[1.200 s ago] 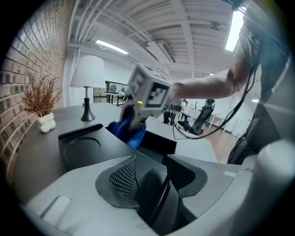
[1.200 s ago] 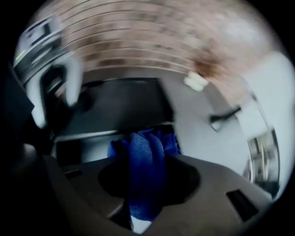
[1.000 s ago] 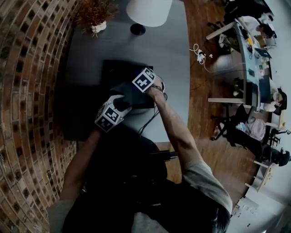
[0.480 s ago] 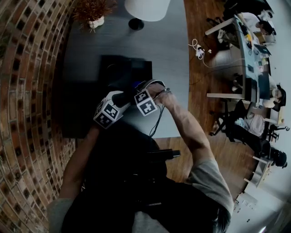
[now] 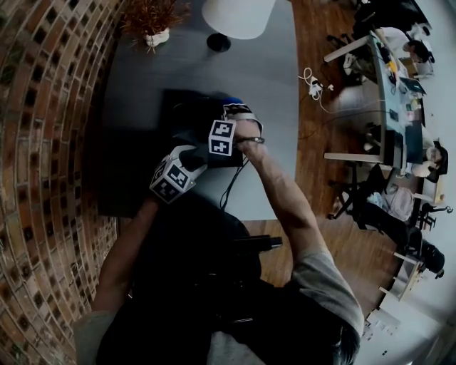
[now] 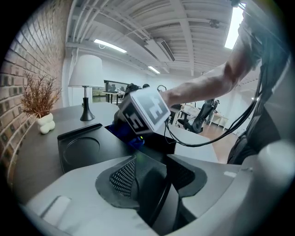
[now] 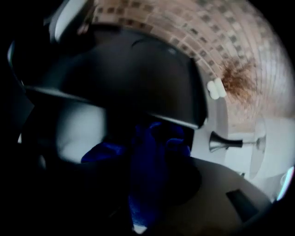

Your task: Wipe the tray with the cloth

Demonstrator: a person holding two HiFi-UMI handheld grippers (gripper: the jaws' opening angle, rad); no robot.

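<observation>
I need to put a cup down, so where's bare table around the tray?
Free: the table right of the tray, and the strip between tray and lamp. Crowded: the tray itself, with the cloth, and the cable at its near edge.

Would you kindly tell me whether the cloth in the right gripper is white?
No, the cloth bunched between the jaws is dark blue.

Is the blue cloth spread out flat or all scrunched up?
Scrunched up. The right gripper view shows the cloth bunched in lumpy folds, pinched in the right gripper.
</observation>
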